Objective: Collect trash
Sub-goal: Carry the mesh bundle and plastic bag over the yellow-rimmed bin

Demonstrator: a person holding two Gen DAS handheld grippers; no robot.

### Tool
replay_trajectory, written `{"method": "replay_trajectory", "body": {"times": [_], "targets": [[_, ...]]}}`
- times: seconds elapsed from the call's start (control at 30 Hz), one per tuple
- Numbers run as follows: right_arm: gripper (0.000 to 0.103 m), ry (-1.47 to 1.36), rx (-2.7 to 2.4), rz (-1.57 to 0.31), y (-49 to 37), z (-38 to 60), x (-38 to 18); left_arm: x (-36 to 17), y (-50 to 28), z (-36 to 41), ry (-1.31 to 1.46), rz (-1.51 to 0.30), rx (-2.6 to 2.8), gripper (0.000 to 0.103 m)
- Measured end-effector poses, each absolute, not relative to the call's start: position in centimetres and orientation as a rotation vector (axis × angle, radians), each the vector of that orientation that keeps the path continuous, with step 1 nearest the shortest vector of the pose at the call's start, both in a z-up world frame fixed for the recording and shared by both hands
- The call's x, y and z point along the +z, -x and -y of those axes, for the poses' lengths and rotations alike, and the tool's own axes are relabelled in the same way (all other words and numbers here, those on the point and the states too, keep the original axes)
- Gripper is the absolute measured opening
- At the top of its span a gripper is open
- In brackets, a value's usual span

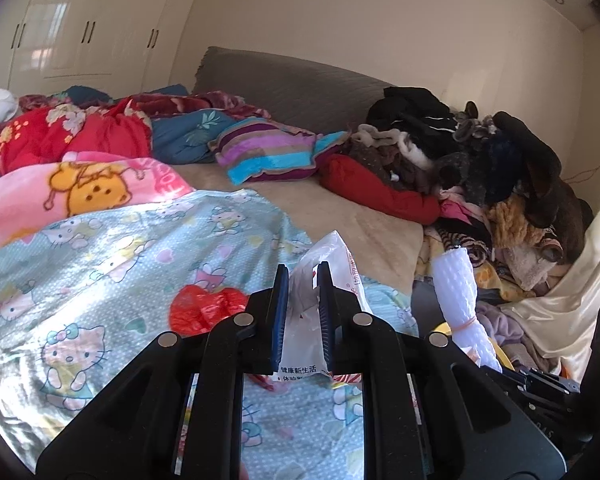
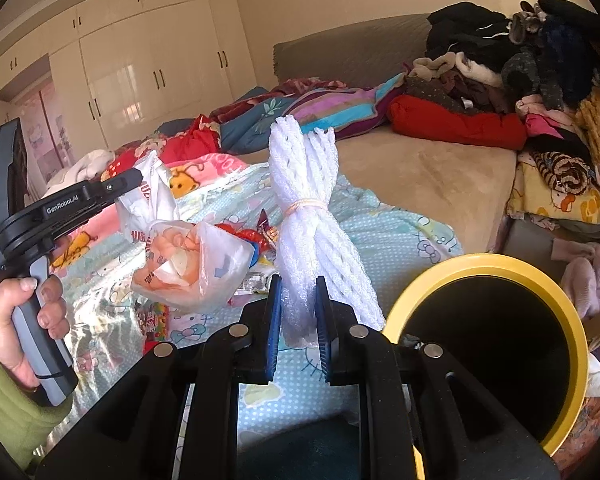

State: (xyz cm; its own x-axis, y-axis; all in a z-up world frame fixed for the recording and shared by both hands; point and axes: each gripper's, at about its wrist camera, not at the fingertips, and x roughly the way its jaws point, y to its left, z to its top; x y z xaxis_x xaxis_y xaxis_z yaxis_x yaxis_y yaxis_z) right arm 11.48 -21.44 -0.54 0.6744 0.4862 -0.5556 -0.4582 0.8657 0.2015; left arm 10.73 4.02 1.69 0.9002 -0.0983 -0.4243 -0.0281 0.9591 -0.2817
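Note:
My left gripper (image 1: 303, 276) is shut on a white plastic bag (image 1: 320, 280) with red print, held above the bed; the bag also shows in the right wrist view (image 2: 188, 264), hanging full. My right gripper (image 2: 298, 292) is shut on a bundle of white foam netting (image 2: 312, 216) tied with a rubber band, upright; the bundle also shows in the left wrist view (image 1: 464, 304). A yellow-rimmed bin (image 2: 572, 320) stands open just right of the right gripper. A red plastic bag (image 1: 204, 308) and wrappers (image 2: 260, 236) lie on the Hello Kitty sheet (image 1: 100, 264).
A pile of dark clothes (image 1: 480, 152) fills the bed's right side. Blankets and a striped pillow (image 1: 268, 148) lie at the back. White wardrobes (image 2: 148, 64) stand behind the bed. Clothes (image 2: 592, 276) lie beside the bin.

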Motion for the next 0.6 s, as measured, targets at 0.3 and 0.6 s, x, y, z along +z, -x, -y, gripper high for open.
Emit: {"method": "replay_trajectory", "body": {"times": [0.3, 0.6], "targets": [[0.016, -0.07, 0.496, -0.612, -11.0, 24.0, 0.5, 2.8, -10.3, -1.0, 0.255, -0.44, -0.085, 0.01], [0.016, -0.113, 0.45, -0.598, -11.0, 26.9, 1.0, 3.2, -9.9, 2.3, 0.22, -0.436, -0.139, 0.01]]}}
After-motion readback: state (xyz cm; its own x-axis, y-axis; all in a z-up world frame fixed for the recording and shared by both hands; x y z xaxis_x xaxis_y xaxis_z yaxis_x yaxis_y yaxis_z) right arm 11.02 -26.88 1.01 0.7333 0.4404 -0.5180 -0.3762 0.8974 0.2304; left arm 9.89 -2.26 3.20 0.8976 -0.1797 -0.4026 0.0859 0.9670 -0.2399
